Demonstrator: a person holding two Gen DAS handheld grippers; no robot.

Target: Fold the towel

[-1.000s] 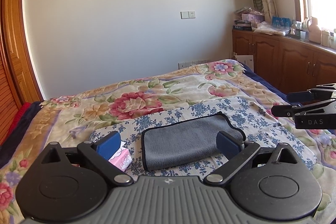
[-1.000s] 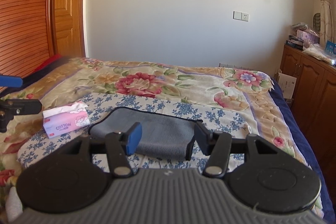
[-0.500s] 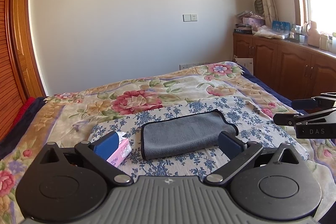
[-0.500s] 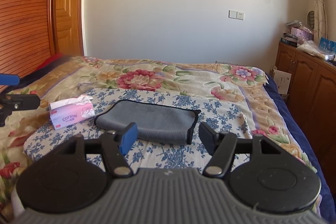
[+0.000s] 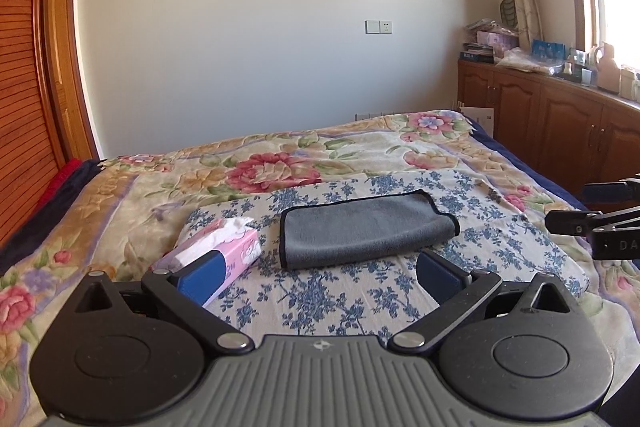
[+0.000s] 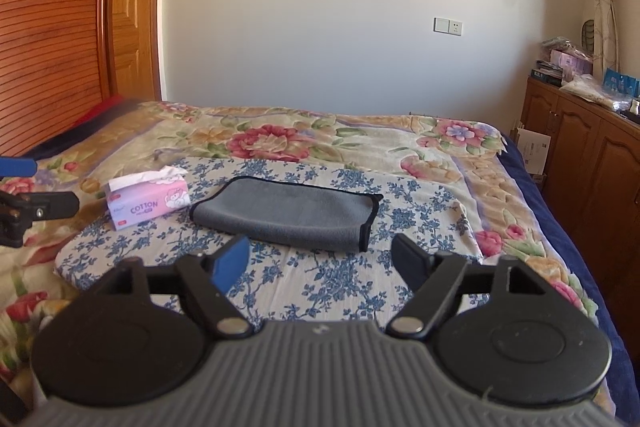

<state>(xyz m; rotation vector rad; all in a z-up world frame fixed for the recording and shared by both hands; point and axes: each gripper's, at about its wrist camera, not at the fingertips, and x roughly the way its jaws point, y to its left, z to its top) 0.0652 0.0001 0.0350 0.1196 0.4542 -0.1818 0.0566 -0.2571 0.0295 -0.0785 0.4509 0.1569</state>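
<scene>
Folded grey towel (image 5: 366, 233) lying on the bed (image 5: 120, 211), both hand-held grippers clear of it.

The bed, under a floral blanket, carries a blue-flowered cloth (image 5: 332, 291), and the towel lies flat near the middle of that cloth, black edging showing along its sides. A wooden cabinet (image 6: 580, 163) stands well apart from the towel, across the bed's far side edge. A pink tissue pack (image 6: 148, 203) sits just beside the towel on the same cloth, apart from it. The left hand-held gripper (image 5: 318, 269) hangs near the towel's near edge, blue pads spread wide, holding nothing. The right hand-held gripper (image 6: 320, 259) likewise hovers short of the towel, its jaws wide apart and empty.
</scene>
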